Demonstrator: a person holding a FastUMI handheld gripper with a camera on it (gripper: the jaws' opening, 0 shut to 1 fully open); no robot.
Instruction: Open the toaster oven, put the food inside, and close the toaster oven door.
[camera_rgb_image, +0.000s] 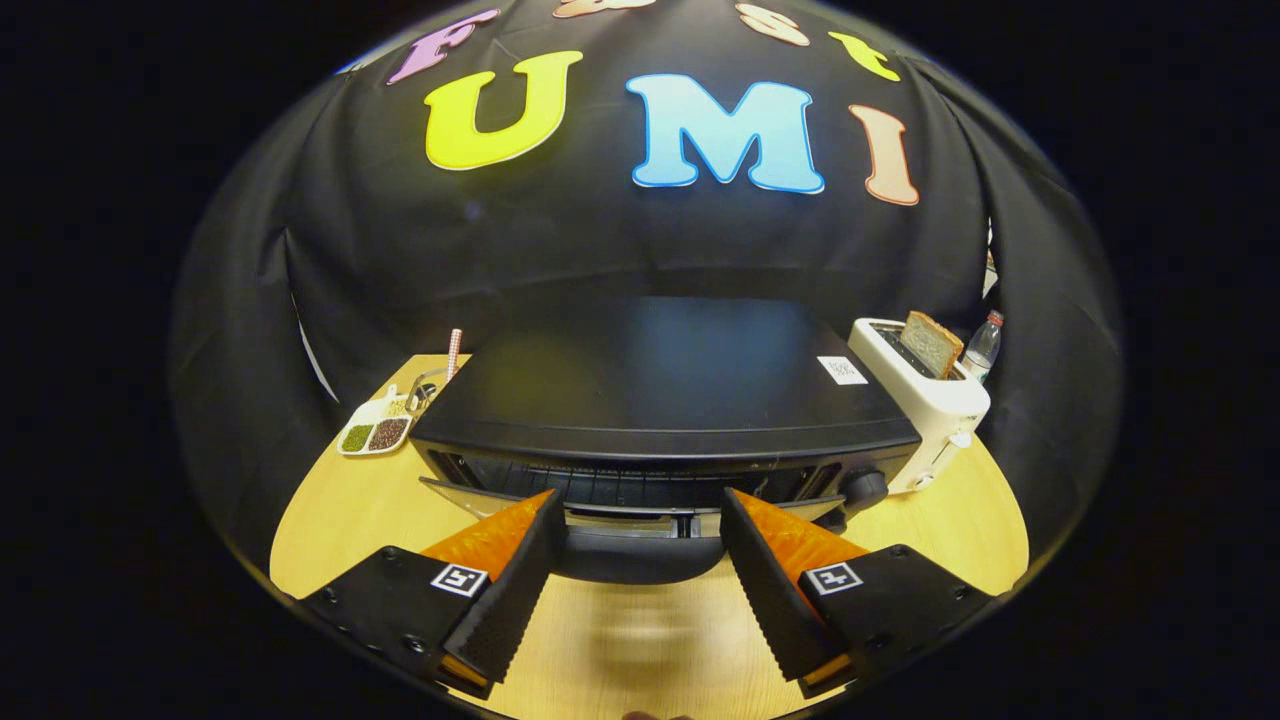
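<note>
The claw (640, 545) has its 2 fingers spread apart, with nothing gripped between them. Just ahead of them and spanning the gap sits the dark handle (640, 555) of the toaster oven (660, 400); the fingertips flank it on either side without clearly pressing on it. The door (500, 490) looks tipped slightly forward at its top edge, with a strip of the rack and interior showing behind it, so it seems cracked open rather than fully down, though the angle makes this hard to judge.

By that reading the task is in its first step: the door is being opened, or is barely open. Still to do are swinging it fully down, placing the food inside and shutting the door.

Which food is meant is not certain. Beyond the claw to the right, a white toaster (925, 400) stands beside the oven with a slice of bread (932, 343) standing in its slot, and a bottle (983, 345) behind it. Beyond the claw to the left, a divided dish (375, 428) of small foodstuffs lies on the wooden worktop (330, 520). Nothing is visible inside the oven yet.
</note>
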